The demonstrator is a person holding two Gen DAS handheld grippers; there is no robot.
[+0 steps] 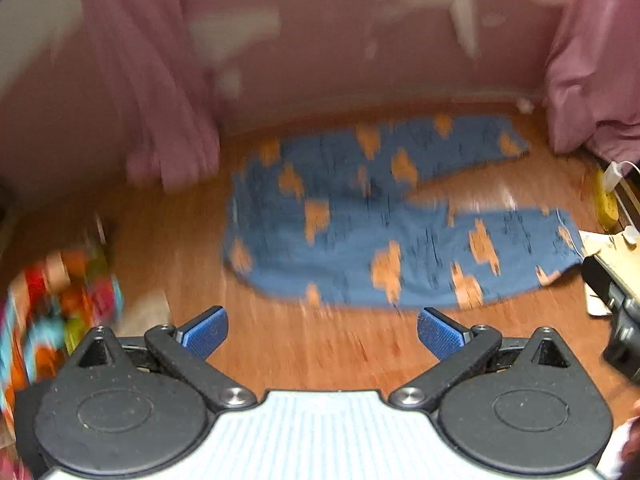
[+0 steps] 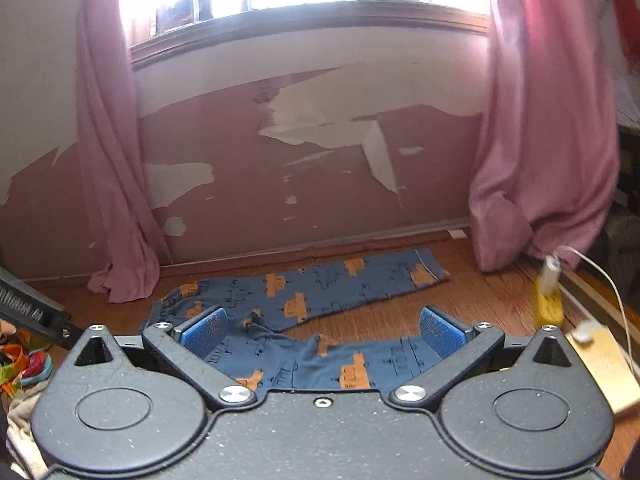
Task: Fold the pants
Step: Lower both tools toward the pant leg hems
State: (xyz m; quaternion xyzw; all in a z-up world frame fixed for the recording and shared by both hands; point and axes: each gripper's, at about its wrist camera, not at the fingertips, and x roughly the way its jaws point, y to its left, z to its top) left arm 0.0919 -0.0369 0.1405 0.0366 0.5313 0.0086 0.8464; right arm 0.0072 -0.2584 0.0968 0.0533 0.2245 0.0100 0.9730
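Blue pants (image 1: pixel 360 216) with an orange vehicle print lie spread flat on the wooden floor, waist to the left, both legs running right and splayed apart. My left gripper (image 1: pixel 322 330) is open above bare floor, just short of the near leg; this view is motion-blurred. In the right wrist view the same pants (image 2: pixel 304 300) lie below the wall. My right gripper (image 2: pixel 322 330) is open and hangs over the near leg and crotch, with nothing between its blue pads (image 2: pixel 204 330).
Pink curtains (image 2: pixel 116 208) hang at left and at right (image 2: pixel 536 184) along a peeling wall. A colourful cloth pile (image 1: pixel 52 300) lies at left. A yellow power strip (image 2: pixel 548 304) with a white cable and a tan box (image 2: pixel 604 368) sit at right.
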